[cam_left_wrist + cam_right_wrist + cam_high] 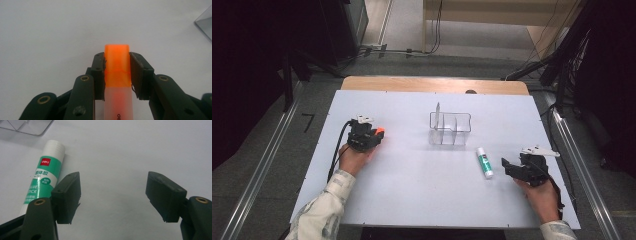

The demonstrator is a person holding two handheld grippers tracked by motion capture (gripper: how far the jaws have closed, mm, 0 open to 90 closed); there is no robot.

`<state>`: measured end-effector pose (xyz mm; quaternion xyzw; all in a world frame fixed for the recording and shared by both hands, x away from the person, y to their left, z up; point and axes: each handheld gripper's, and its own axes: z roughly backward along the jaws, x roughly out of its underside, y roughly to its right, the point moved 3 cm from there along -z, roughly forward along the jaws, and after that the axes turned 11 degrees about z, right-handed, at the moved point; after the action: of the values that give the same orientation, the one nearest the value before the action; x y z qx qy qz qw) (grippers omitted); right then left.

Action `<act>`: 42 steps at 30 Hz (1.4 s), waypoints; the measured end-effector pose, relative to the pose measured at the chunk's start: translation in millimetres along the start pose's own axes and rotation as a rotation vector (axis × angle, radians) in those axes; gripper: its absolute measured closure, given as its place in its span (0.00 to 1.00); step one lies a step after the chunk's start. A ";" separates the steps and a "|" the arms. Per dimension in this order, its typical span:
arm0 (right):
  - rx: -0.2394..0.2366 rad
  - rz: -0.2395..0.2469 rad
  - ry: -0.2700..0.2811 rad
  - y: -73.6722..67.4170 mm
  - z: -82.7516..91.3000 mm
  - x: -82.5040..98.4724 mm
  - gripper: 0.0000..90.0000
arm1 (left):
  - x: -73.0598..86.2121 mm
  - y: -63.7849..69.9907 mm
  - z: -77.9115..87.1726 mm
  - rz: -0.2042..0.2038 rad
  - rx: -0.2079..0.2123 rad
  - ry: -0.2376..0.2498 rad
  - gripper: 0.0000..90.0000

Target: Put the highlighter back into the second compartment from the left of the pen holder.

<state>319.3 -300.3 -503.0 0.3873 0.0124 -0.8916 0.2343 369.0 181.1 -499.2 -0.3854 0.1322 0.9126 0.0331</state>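
High view shows the left claw (373,134) at the left of the white counter (412,190), pinching an orange highlighter (379,132) whose cap pokes out toward the right. Left gripper view confirms it: both pads press on the orange cap (117,65), and the pale barrel runs back between the jaws. At the right, the right claw (510,166) rests with its jaws spread wide and nothing between them. A green-and-white glue stick (484,162) lies on the counter just left of that claw, apart from it. A clear divided organizer (450,128) stands farther back, near the counter's middle, between the two hands.
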 end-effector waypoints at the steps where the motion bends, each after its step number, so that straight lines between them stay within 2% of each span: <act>1: -0.001 0.000 0.000 -0.1 0.1 -0.1 0.30 | -0.8 1.3 1.7 -0.002 0.006 0.003 0.75; 6: 0.000 0.001 -0.001 0.0 -0.1 0.0 0.30 | -3.8 14.4 8.1 -0.006 0.044 0.029 0.75; 13: -0.001 -0.002 -0.003 -0.5 -0.2 0.1 0.30 | -7.0 33.5 14.0 -0.021 0.075 0.027 0.75; 24: -0.001 -0.002 -0.004 -0.1 -0.8 0.1 0.30 | -11.7 48.5 21.5 -0.012 0.101 0.054 0.75; 42: -0.001 -0.002 -0.009 -0.5 -2.0 0.3 0.30 | -20.5 74.9 26.3 -0.038 0.159 0.070 0.75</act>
<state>320.3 -299.5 -504.6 0.3832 0.0124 -0.8936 0.2336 352.9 116.8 -450.8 -0.4157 0.1983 0.8843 0.0762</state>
